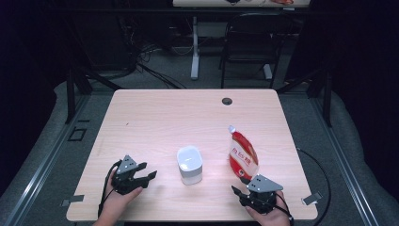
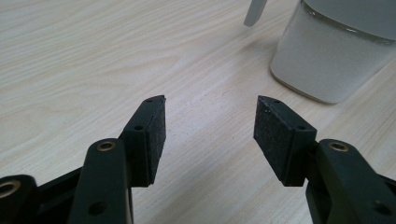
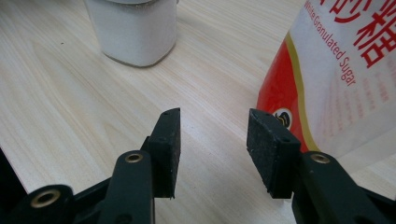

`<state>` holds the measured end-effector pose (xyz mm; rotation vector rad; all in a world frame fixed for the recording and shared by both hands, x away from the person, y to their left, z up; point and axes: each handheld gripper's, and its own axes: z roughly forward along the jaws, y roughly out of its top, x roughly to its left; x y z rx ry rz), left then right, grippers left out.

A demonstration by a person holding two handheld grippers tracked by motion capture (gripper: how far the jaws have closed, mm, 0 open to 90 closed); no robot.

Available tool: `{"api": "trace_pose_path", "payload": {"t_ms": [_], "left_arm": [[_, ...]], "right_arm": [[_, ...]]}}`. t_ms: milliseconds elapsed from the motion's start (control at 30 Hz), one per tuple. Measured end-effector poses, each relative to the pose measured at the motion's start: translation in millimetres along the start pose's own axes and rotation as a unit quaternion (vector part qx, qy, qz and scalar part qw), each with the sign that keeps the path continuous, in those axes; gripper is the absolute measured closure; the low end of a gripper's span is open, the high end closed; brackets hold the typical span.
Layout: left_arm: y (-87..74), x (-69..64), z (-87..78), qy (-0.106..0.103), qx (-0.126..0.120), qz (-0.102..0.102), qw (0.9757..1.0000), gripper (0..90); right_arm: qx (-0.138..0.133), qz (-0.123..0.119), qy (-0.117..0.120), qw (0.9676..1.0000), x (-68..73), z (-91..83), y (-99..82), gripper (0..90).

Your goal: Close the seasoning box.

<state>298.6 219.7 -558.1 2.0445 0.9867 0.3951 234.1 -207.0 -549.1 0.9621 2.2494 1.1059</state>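
Tabletop [image 1: 155, 117] carries a red sugar pouch [image 1: 242, 157] lying flat at its right, long axis running away from the person, spout pointing far, a white jar [image 1: 189, 165] standing left of it, unobstructed, both claws, left [image 1: 147, 178] and right [image 1: 238, 185], wide and empty.

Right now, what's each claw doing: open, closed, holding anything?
Left claw: open, holding nothing.
Right claw: open, holding nothing, beside the sugar bag.
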Motion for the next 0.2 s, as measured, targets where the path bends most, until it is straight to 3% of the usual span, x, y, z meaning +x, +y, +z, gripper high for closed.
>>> {"api": "trace_pose_path", "payload": {"t_ms": [200], "left_arm": [[0.4,0.9,0.9,0.000,0.000,-0.001,1.0000,44.2]], "right_arm": [[-0.004,0.002,-0.001,1.0000,0.3,-2.2,-0.2,55.1]]}}
